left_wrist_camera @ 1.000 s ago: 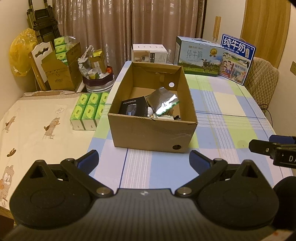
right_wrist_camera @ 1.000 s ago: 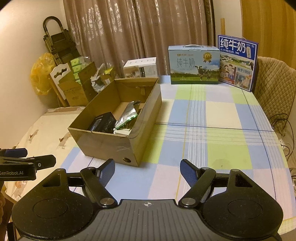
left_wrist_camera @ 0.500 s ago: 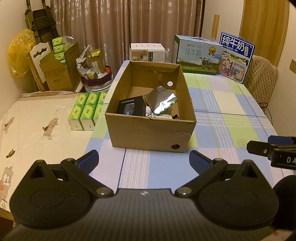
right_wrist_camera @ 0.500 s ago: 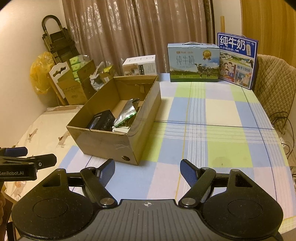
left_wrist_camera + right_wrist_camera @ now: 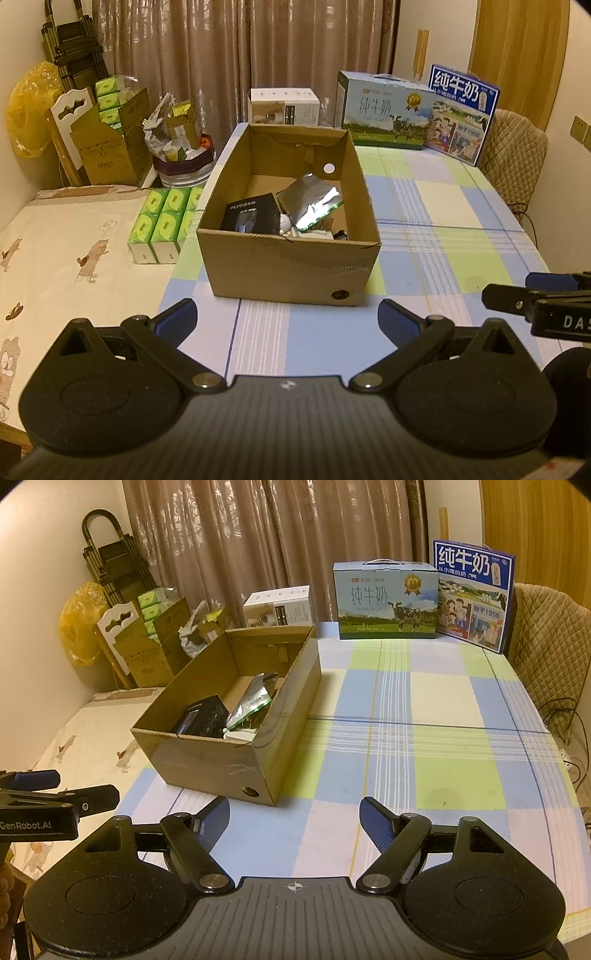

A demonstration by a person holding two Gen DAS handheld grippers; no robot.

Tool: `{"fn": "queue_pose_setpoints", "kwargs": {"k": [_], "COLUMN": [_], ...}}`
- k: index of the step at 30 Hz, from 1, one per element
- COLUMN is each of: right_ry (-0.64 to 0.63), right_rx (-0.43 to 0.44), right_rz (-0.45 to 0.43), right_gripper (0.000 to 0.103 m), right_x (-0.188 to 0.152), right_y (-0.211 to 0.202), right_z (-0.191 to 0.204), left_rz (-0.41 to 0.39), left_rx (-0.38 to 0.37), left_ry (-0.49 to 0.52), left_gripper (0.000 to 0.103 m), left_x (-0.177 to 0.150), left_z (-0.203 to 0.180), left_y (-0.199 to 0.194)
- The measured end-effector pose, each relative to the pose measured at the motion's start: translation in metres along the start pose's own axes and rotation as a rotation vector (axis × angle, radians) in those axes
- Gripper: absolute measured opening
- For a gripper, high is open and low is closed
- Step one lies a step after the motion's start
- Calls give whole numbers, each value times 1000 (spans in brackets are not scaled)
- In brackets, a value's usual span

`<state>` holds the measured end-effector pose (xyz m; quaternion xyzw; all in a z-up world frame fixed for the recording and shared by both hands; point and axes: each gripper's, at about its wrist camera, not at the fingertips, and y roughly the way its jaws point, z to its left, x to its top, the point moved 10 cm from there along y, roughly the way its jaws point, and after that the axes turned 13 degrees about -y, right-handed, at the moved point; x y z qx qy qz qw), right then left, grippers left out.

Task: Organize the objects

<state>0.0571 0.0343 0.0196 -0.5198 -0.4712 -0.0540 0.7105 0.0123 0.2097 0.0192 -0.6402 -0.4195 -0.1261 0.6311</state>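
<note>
Fingers (image 5: pixel 287 323) (image 5: pixel 294 821) wide apart, empty

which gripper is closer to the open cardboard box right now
Left. The left gripper sits just short of the cardboard box, facing its near wall. The right gripper is off toward the box's right corner, slightly farther.

We are in a home: ahead of the left gripper (image 5: pixel 286 321) lies a checked-cloth tabletop (image 5: pixel 436 206), with drawn curtains (image 5: pixel 229 48) beyond, milk gift cartons (image 5: pixel 384 105) and a padded chair (image 5: pixel 515 147) far right.
</note>
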Motion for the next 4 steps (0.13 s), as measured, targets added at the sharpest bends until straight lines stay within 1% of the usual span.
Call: {"fn": "queue_pose_setpoints", "kwargs": {"k": [4], "right_ry": [4], "right_rx": [-1], "right_rz": [-3], "right_gripper": [75], "right_x": [0], "right_y": [0], "right_z": [0], "left_rz": [4], "left_rx": [-5], "left_ry": [-4], "left_gripper": [102], "left_x": [0], "left_z": [0], "left_y": [0]}}
